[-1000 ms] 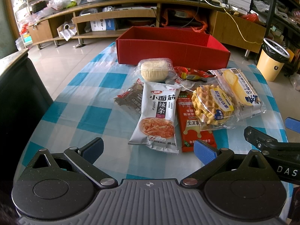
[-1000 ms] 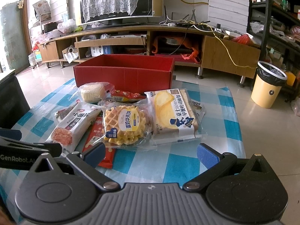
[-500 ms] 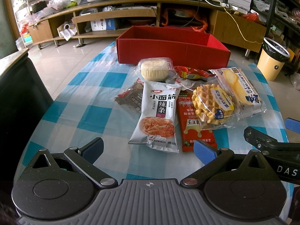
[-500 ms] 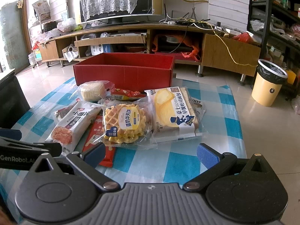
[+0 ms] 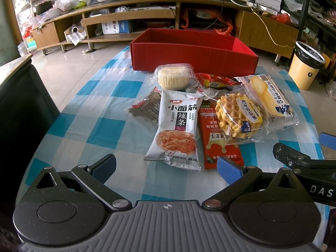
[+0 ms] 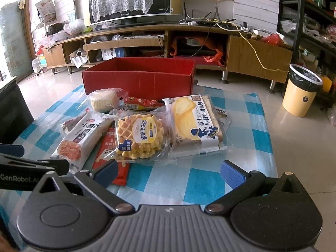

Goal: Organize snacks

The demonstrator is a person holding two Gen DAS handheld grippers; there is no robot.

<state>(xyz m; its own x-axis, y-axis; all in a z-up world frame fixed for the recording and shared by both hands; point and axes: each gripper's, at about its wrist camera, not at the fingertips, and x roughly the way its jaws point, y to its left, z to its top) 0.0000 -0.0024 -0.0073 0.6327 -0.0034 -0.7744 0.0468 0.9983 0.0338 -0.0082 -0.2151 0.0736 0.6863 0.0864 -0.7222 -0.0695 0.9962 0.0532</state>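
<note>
Since a second ago I see next to no change: my left gripper (image 5: 166,168) and right gripper (image 6: 169,172) hover low at the near table edge, both with fingers spread wide and holding nothing. Ahead of them lies one heap of seven packets, among them one white spicy-strip bag (image 5: 177,126), one red sachet (image 5: 218,138), one waffle pack (image 6: 140,134) and one toast pack (image 6: 195,124). Beyond the heap stands one red box (image 5: 193,56), open-topped. Bare checked tablecloth (image 5: 88,113) lies left of my left gripper; the table's right edge runs close beside my right one.
</note>
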